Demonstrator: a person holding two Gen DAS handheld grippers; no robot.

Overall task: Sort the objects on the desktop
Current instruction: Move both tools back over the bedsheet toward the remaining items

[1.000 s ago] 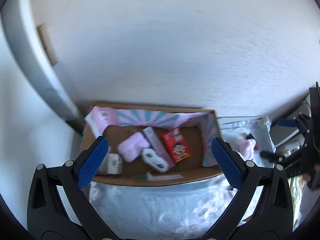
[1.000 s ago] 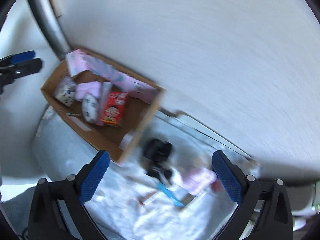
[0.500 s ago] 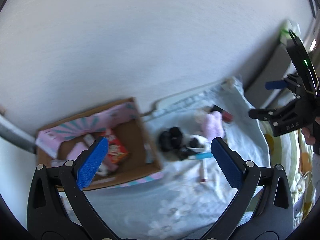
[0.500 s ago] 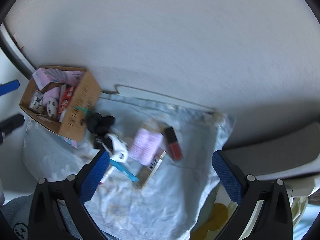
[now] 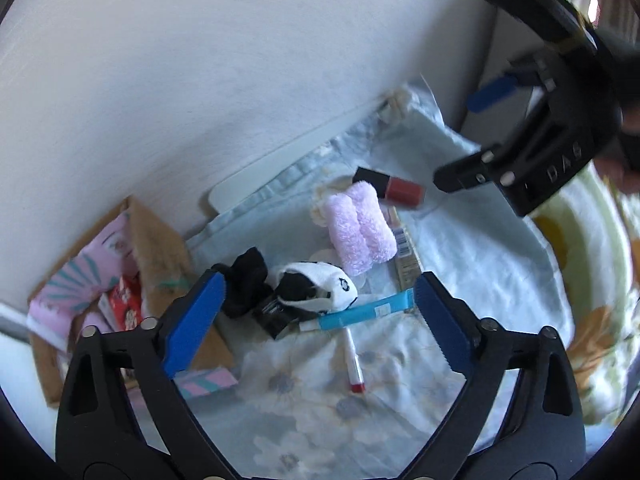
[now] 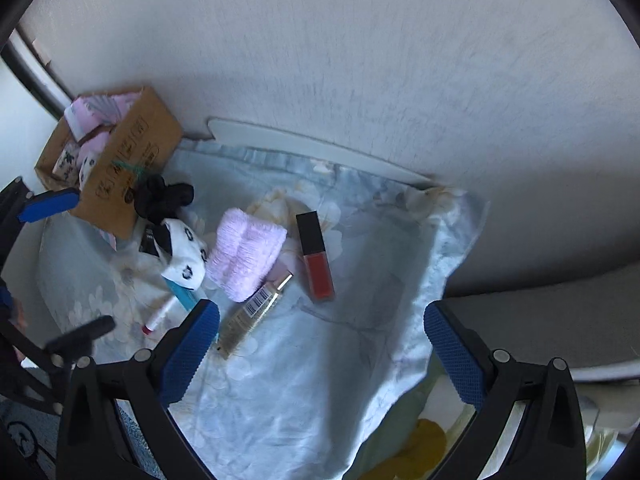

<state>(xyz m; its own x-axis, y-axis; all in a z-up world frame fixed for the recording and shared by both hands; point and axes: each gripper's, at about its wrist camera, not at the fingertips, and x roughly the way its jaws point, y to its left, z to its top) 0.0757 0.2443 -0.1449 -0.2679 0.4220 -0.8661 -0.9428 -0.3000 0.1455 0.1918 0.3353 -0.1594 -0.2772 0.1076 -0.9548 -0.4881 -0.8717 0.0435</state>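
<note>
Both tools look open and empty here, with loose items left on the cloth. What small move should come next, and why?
Probably lower the right tool toward the red lip gloss tube. It lies alone on the floral cloth, apart from the pink towel roll, nearest that tool's open fingers, and outside the cardboard box.

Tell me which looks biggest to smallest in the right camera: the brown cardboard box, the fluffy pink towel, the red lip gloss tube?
Largest to smallest, as they look in the right wrist view:
1. Brown cardboard box
2. Fluffy pink rolled towel
3. Red lip gloss tube with black cap
The box sits farther from the camera, so it may really be bigger still.
</note>
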